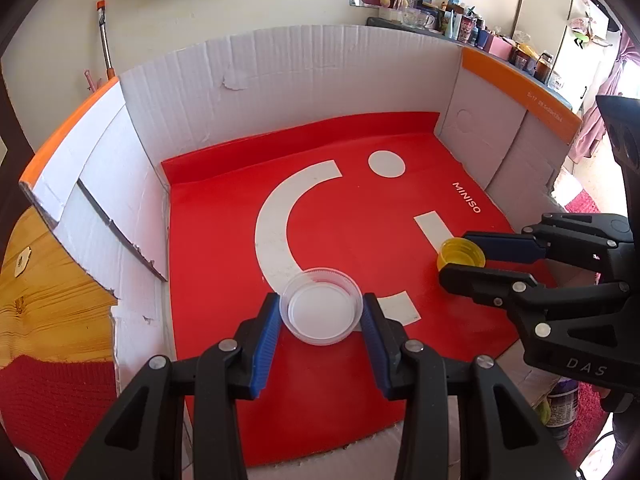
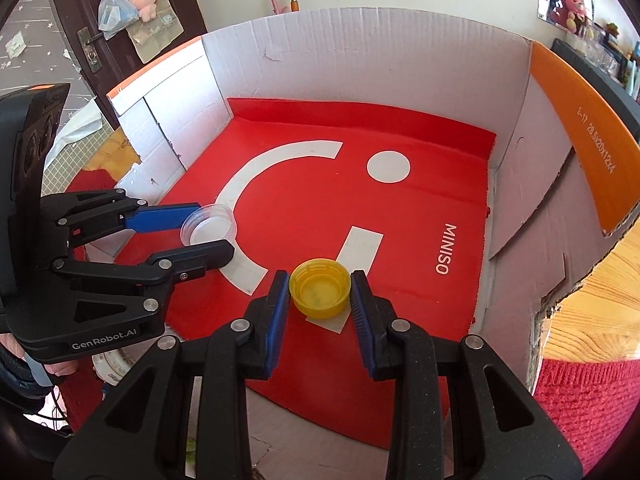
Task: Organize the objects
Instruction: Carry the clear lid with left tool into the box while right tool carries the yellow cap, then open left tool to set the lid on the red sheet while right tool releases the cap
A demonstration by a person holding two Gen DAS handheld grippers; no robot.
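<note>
Item 1: clear lid (image 1: 322, 308), open side up on red mat (image 1: 224, 240) in cardboard box (image 1: 300, 72), pinched betw. pads of left hand-held gripper (image 1: 322, 314). Item 2: yellow cap (image 2: 319, 287), open side up, just right of the lid, pinched by right hand-held gripper (image 2: 320, 294). Each item sits dead ahead of its own gripper; no long axis, both round.

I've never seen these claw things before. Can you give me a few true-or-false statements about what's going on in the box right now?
1. The left claw is closed on a clear lid. True.
2. The right claw grips a blue cap. False: it grips a yellow cap.
3. Both lids lie open side up. True.
4. The red mat reads MINISO. True.
5. The two lids are stacked. False: they are apart, one in each claw.
</note>
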